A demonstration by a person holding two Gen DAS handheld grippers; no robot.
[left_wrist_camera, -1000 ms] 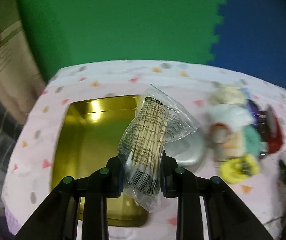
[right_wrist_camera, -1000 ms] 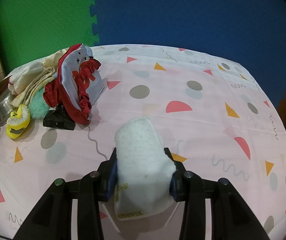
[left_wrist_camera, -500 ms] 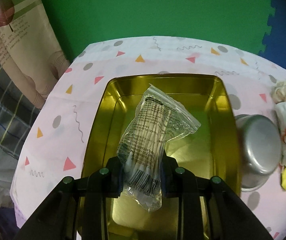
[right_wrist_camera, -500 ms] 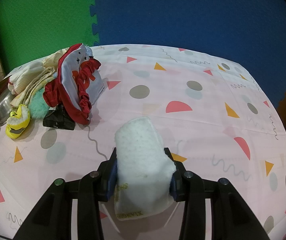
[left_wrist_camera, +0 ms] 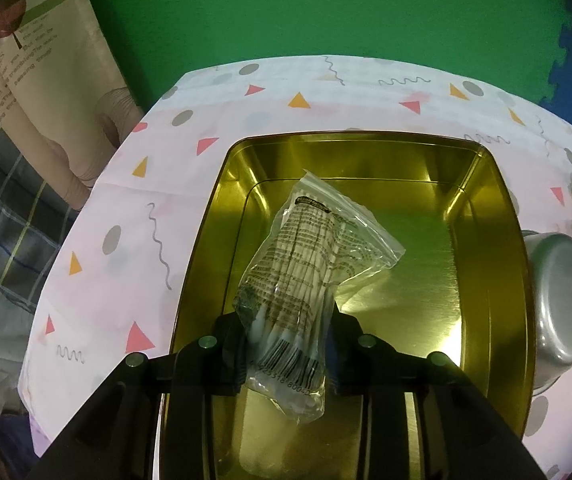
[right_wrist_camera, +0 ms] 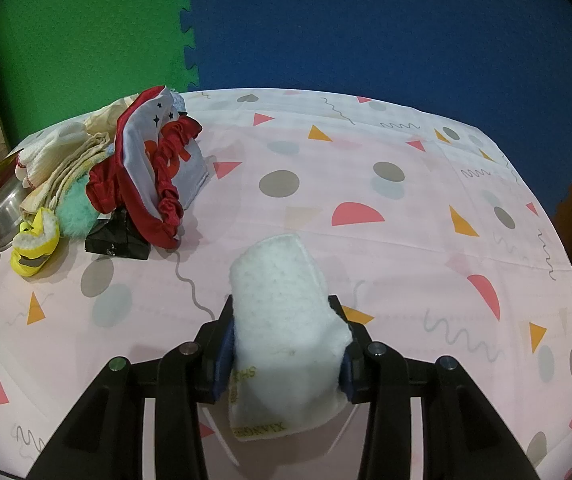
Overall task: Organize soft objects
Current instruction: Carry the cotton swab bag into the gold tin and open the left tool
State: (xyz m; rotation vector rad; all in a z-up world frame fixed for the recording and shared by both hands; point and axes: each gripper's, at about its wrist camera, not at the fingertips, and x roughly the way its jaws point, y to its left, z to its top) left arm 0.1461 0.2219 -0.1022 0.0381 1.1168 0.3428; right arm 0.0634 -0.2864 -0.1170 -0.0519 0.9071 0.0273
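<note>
A clear bag of cotton swabs [left_wrist_camera: 302,248] stands tilted between the fingers of my left gripper [left_wrist_camera: 288,344], low over the inside of a gold metal tin [left_wrist_camera: 486,240]. The jaws are opening, and the pads still touch the bag's barcode end. My right gripper [right_wrist_camera: 282,340] is shut on a white fluffy folded cloth [right_wrist_camera: 278,288] with yellow lettering, held just above the patterned tablecloth [right_wrist_camera: 406,240]. A pile of soft things [right_wrist_camera: 142,168] lies to the far left in the right wrist view: red scrunchie, pale cloths, a teal puff.
An upturned steel bowl [left_wrist_camera: 558,292] sits right beside the tin. A yellow fuzzy item [right_wrist_camera: 34,244] and a black packet [right_wrist_camera: 114,240] lie near the pile. Green and blue foam mats cover the floor beyond the table's edge. A printed curtain hangs at the left.
The left gripper has swung left and down with the bag, from beside the pile to over the tin, and its fingers have spread slightly. The right gripper and its cloth have stayed put.
</note>
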